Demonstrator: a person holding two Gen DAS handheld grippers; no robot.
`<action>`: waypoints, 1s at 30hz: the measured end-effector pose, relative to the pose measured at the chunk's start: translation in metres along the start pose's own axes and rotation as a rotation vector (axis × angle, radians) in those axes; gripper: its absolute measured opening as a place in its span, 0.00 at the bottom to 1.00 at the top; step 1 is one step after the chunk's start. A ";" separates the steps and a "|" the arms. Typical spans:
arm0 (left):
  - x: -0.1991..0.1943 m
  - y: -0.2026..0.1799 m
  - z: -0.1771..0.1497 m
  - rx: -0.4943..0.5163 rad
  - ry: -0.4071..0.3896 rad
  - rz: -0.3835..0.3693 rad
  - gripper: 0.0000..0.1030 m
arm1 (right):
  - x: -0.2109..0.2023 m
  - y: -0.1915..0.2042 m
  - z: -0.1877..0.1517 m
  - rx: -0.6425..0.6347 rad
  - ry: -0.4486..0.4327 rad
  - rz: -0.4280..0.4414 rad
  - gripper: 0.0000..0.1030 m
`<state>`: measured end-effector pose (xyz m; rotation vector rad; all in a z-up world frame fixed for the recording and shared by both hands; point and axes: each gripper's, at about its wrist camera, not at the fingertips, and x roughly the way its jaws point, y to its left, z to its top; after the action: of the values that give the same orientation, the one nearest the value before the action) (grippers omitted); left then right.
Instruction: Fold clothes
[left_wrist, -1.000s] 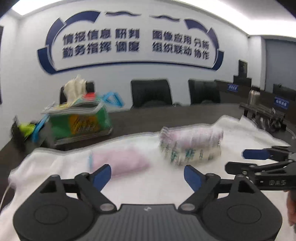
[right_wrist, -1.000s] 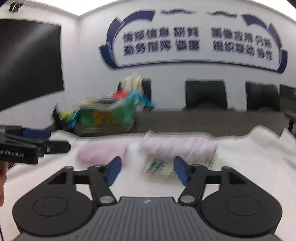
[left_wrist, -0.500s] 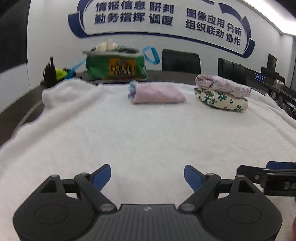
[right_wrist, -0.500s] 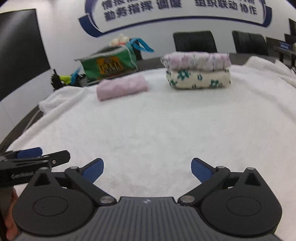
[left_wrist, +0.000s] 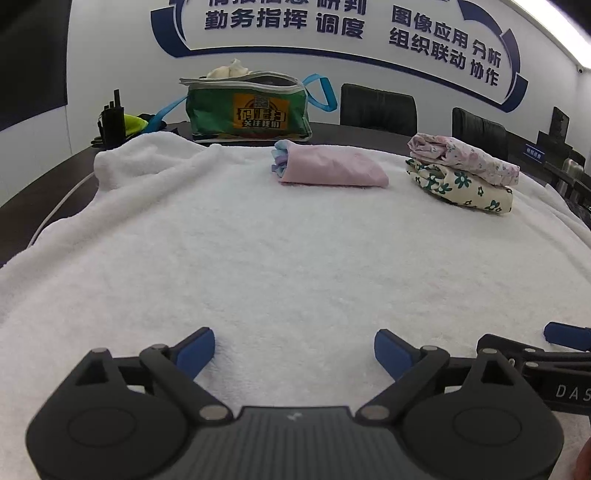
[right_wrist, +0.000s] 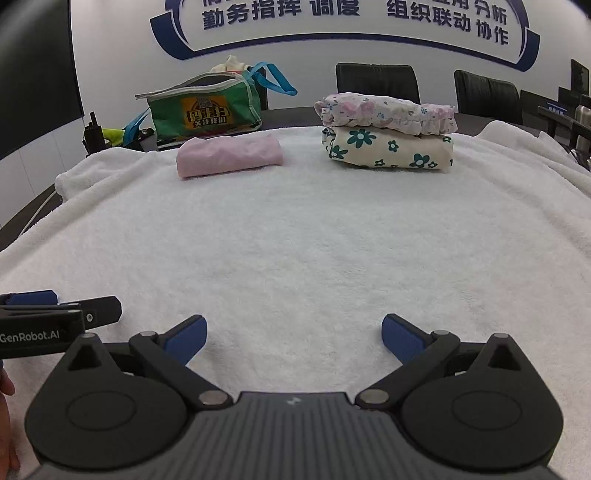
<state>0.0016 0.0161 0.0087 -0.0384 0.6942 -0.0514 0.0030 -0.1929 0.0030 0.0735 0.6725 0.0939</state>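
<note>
Three folded clothes (right_wrist: 388, 131); two spread tools (left_wrist: 294, 349).

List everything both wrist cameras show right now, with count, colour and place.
white towel: 1, white, covering the table
pink garment: 1, pink, folded, far left on towel
floral garments: 2, cream with green flowers under pink-print white, stacked far right
green bag: 1, green, blue straps, behind the towel
office chairs: at least 2, black, by the wall
left gripper: 1, black, blue fingers, open
right gripper: 1, same, open
</note>
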 end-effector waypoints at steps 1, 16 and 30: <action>0.000 0.000 0.000 0.000 0.000 0.001 0.90 | 0.000 0.000 0.000 0.002 0.000 0.000 1.00; 0.000 -0.011 -0.003 0.043 0.018 0.069 0.96 | 0.005 0.009 0.001 -0.044 0.018 -0.016 1.00; 0.000 -0.016 -0.005 0.070 0.013 0.079 1.00 | 0.003 0.009 -0.001 -0.054 0.029 -0.042 1.00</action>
<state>-0.0022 0.0003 0.0055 0.0569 0.7063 -0.0003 0.0037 -0.1838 0.0011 0.0063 0.6999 0.0727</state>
